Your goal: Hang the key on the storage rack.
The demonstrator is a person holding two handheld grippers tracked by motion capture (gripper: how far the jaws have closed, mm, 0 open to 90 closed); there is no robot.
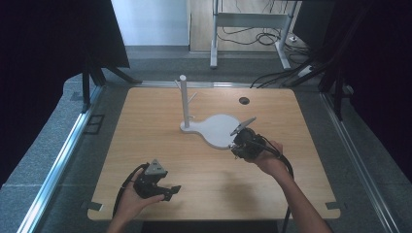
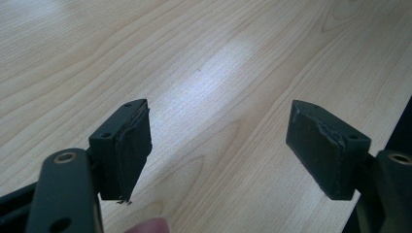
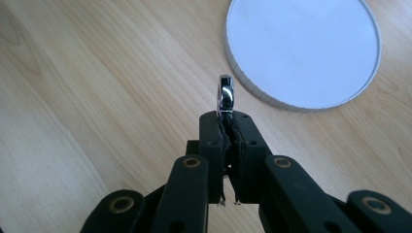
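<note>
In the high view, a wooden table [image 1: 145, 126] carries a white stand [image 1: 216, 128] with an upright post [image 1: 184, 99] at its centre. The right gripper [image 1: 239, 142] sits at 4 o'clock of the post, over the stand's round base edge. The left gripper [image 1: 171, 190] hovers at 7 o'clock, near the front edge.

In the left gripper view, the jaws stand wide apart over bare wood.

In the right gripper view, the jaws are clamped on a small shiny metal piece [image 3: 226, 94], with the white base at 1 o'clock.

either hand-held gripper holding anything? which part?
The right hand-held gripper is shut on a small shiny metal piece, pinched by its lower end; what it is cannot be told. The left hand-held gripper is open over bare table.
</note>
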